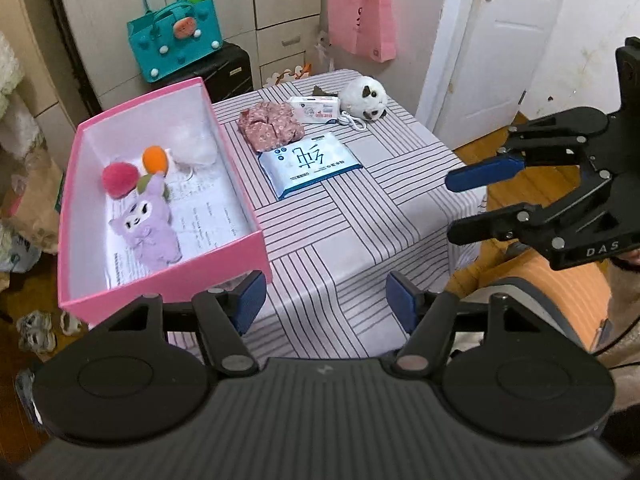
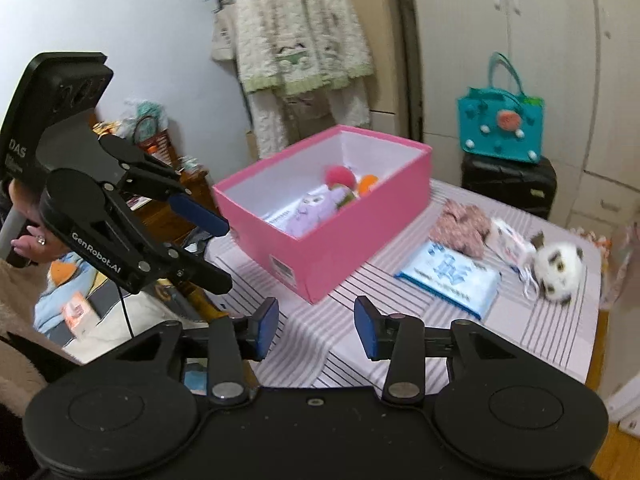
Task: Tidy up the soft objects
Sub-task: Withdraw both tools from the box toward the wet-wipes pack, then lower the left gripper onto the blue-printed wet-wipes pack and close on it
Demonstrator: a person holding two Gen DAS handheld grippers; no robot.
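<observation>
Inside glossy pink box (image 1: 240,196), fuzzy lilac plush (image 1: 146,228), round pompoms (image 1: 120,178)

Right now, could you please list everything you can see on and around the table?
box: one, pink, left side of the table, open
plush toy: one, purple, inside the box
soft balls: two, red and orange, inside the box beside the toy
tissue pack: one, blue and white, middle of the table
floral cloth: one, pink, behind the tissue pack
small pack: one, white, far side of the table
round plush: one, white with dark patches, far corner
tablecloth: one, striped
tote bag: one, teal, on a black case
hanging bag: one, pink
left gripper: jaws open, empty
right gripper: jaws open, empty
</observation>
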